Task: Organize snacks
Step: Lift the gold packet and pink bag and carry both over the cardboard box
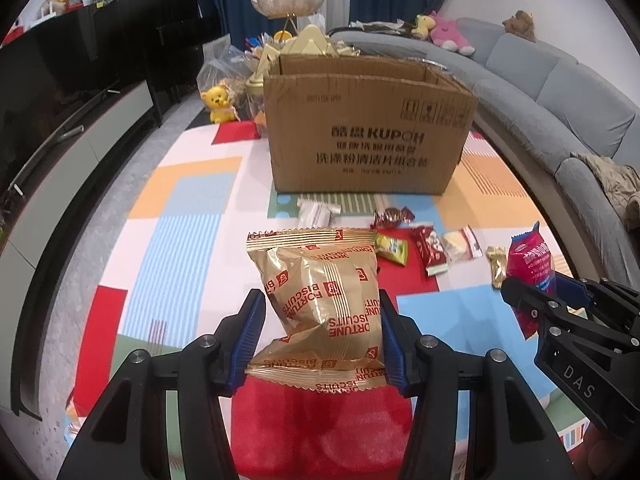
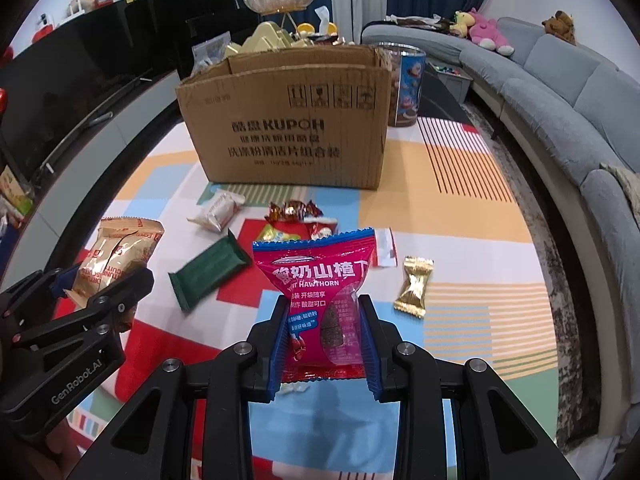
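Left wrist view: a gold foil biscuit packet with red lettering [image 1: 320, 300] is clamped between the blue pads of the left gripper [image 1: 322, 332], raised clear of the patchwork play mat [image 1: 192, 216].
Gold packet, orientation: its long axis is seen running away from the camera toward the brown cardboard box [image 1: 368, 128]; one crimped end is nearest the camera, the other is pointed at the box; the print is read upside down.
Left gripper state: closed on the gold packet, the foil creased at its waist.
Right wrist view: a pink yoghurt-hawthorn snack pouch with a blue crimped top edge [image 2: 320, 292] is pinched between the pads of the right gripper [image 2: 324, 340].
Pink pouch, orientation: held upright in the view, long axis along the fingers, blue top edge pointed toward the box, lower seal at the finger roots.
Right gripper state: closed on the pink pouch.
Box: open-topped, printed side faced toward both cameras, standing on the mat beyond the loose snacks.
Loose snacks on the mat: a dark green bar wrapper [image 2: 210, 270] lying diagonally, a small gold twist-ended sweet [image 2: 412, 286], a white wrapped cake [image 2: 218, 210], a brown-red twist candy [image 2: 294, 210].
Surroundings: a grey sofa [image 2: 560, 80] is seen curving along the right.
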`<state>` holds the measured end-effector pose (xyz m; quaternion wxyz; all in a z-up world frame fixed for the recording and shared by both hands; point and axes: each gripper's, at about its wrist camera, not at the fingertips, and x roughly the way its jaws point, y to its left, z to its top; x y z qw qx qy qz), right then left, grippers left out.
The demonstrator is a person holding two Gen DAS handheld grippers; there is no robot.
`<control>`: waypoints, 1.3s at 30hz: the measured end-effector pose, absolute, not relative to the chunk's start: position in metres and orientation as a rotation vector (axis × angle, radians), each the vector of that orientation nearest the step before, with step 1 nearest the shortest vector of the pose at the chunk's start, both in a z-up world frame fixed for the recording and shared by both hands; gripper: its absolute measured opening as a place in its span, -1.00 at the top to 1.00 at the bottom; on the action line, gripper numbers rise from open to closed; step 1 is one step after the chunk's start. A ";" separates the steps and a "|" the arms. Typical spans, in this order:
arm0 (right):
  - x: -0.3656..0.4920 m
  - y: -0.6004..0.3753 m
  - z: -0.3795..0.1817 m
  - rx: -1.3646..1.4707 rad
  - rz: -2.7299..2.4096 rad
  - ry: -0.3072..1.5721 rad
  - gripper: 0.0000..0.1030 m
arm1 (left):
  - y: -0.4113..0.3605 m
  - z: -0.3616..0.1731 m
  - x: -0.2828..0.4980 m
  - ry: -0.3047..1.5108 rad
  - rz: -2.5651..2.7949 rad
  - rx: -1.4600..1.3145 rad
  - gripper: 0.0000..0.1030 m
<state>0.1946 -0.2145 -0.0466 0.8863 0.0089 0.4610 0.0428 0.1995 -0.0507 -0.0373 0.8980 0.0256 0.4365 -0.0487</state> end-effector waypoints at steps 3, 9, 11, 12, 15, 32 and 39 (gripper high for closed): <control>0.197 -0.212 -0.038 0.011 0.084 0.933 0.35 | -0.049 -0.030 0.202 0.879 -0.095 0.053 -0.04; 0.204 -0.208 -0.023 0.008 0.079 0.891 0.35 | -0.045 -0.017 0.210 0.838 -0.087 0.042 -0.04; 0.207 -0.207 -0.018 0.004 0.078 0.880 0.35 | -0.045 -0.013 0.212 0.822 -0.084 0.042 -0.04; 0.208 -0.206 -0.016 0.002 0.076 0.872 0.35 | -0.044 -0.011 0.213 0.816 -0.083 0.041 -0.04; 0.213 -0.206 -0.006 -0.003 0.069 0.844 0.35 | -0.044 -0.005 0.219 0.803 -0.084 0.035 -0.04; 0.241 -0.211 0.036 -0.006 0.040 0.718 0.35 | -0.046 0.042 0.254 0.677 -0.095 0.035 -0.04; 0.256 -0.208 0.053 -0.007 0.038 0.671 0.35 | -0.042 0.056 0.270 0.645 -0.089 0.031 -0.04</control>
